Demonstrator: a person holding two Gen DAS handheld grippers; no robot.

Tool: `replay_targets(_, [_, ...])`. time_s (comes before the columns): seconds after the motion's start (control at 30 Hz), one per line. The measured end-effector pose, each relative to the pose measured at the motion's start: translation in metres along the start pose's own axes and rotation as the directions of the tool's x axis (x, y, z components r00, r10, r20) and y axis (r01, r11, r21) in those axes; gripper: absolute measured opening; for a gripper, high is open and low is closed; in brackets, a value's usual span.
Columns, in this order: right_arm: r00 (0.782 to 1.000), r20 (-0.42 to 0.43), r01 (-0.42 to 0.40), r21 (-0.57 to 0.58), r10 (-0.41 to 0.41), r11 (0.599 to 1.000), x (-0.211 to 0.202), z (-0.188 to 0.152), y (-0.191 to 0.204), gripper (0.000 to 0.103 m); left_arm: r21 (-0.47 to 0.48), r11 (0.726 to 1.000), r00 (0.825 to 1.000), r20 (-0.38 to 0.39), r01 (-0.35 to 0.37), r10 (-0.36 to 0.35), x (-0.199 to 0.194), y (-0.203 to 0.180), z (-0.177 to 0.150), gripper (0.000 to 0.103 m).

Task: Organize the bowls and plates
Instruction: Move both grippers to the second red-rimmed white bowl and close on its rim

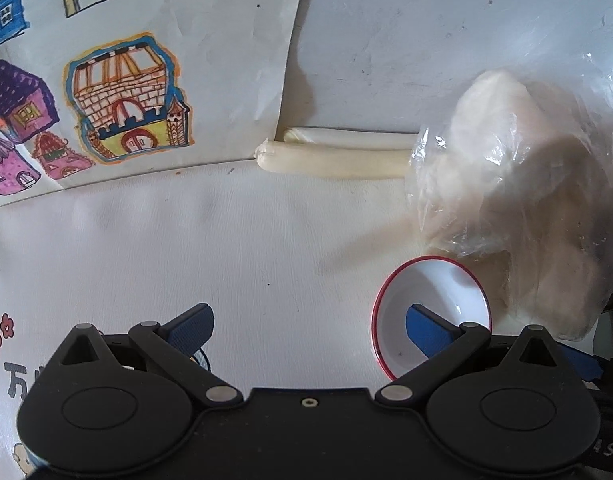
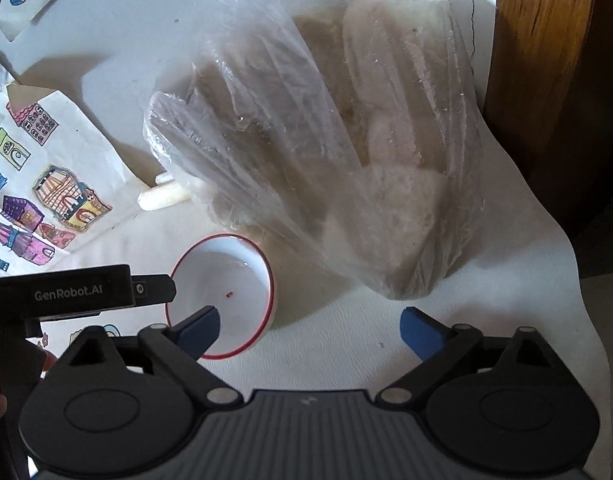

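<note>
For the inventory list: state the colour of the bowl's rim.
Red rim on a white bowl; clearest in the right wrist view.

Bowl (image 1: 430, 312) — near rim hidden behind gripper linkage; clear bag's (image 2: 326, 152) pale contents unidentifiable.

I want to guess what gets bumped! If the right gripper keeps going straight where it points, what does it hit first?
Probably the white tablecloth between bowl and bag; the right gripper is open, its left finger over the bowl's rim.

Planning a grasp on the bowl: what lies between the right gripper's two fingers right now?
In the right wrist view, the right gripper stands open; the bowl's red rim and wall, then bare white tablecloth, lie between.
</note>
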State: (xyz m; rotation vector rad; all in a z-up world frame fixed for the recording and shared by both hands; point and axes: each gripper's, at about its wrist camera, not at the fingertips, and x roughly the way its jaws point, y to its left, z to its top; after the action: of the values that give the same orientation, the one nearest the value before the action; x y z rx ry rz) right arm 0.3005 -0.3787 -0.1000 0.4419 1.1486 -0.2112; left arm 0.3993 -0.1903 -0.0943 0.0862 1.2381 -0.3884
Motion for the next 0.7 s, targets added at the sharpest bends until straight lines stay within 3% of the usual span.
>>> replay_targets(0.2, [1.000,-0.019,-0.010,0.008,0.010,1.000,0.011,0.002,0.006,0.084,0.007,1.000,1.000,-0.024,-0.015,0.015,0.003,-0.005,0.002,0.102])
replay_targets(0.3, [0.999,-0.029,-0.017,0.002,0.017,1.000,0.014,0.003,0.009,0.077,-0.012,1.000,0.999,-0.041,-0.016,0.016,0.007,-0.007,0.004,0.097])
replay_targets(0.5, [0.999,-0.031,-0.027,0.000,0.027,1.000,0.018,0.003,0.010,0.060,-0.025,1.000,0.999,-0.033,0.006,-0.006,0.006,-0.012,0.006,0.075])
replay_targets(0.57, [0.998,-0.036,-0.049,0.003,0.049,0.999,0.020,0.004,0.010,0.049,-0.033,0.999,0.999,-0.032,0.024,-0.025,0.006,-0.014,0.006,0.066])
replay_targets(0.7, [0.997,-0.043,-0.071,-0.002,0.071,0.997,0.022,0.005,0.010,0.035,-0.046,0.997,0.997,-0.041,0.057,-0.059,0.010,-0.017,0.003,0.046])
